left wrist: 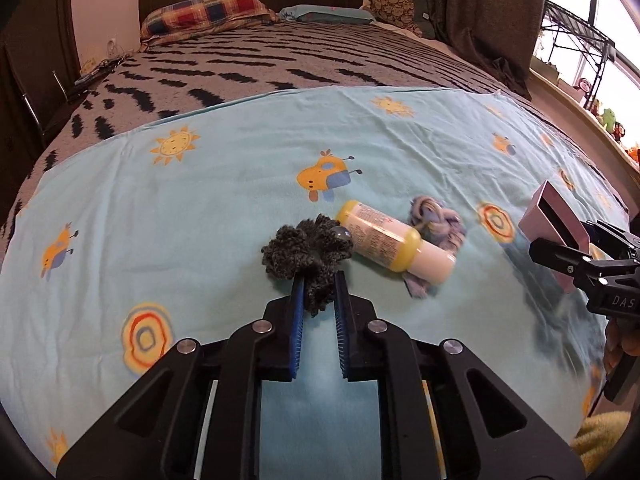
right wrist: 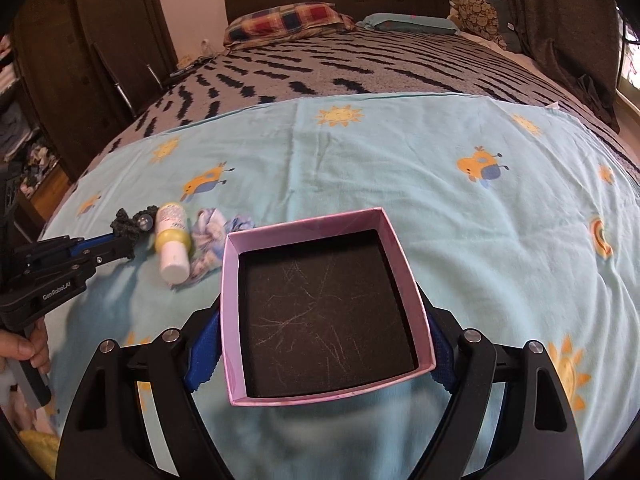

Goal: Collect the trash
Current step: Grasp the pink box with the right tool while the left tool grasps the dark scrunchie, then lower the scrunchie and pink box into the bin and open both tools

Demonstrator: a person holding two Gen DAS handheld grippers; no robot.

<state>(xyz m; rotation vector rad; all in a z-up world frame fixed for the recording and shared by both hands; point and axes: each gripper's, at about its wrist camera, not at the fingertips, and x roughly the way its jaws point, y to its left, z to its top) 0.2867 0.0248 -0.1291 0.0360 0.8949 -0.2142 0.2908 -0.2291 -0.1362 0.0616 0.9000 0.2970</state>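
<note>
My left tongs (left wrist: pixel 318 280), low in the middle of the left wrist view, are pinched narrow on one fuzzy dark grey crocheted scrunchie (left wrist: pixel 307 249), their blue pads pressing the near edge of its yarn. A small clear bead sits on the scrunchie's far right side.

My right tongs (right wrist: pixel 326 344) stand wide, clamped on the two side walls of one square pink cardboard box (right wrist: pixel 304 222) with a scratched black bottom, open side facing the camera; it fills the lower middle of the right wrist view.

Just right of the scrunchie lies one yellow plastic bottle with a white cap (left wrist: pixel 394 242), on its side, resting on one crumpled pale blue and white cloth scrap (left wrist: pixel 438 220). All lie on the light blue sheet printed with suns (left wrist: pixel 200 200) across the bed.
</note>
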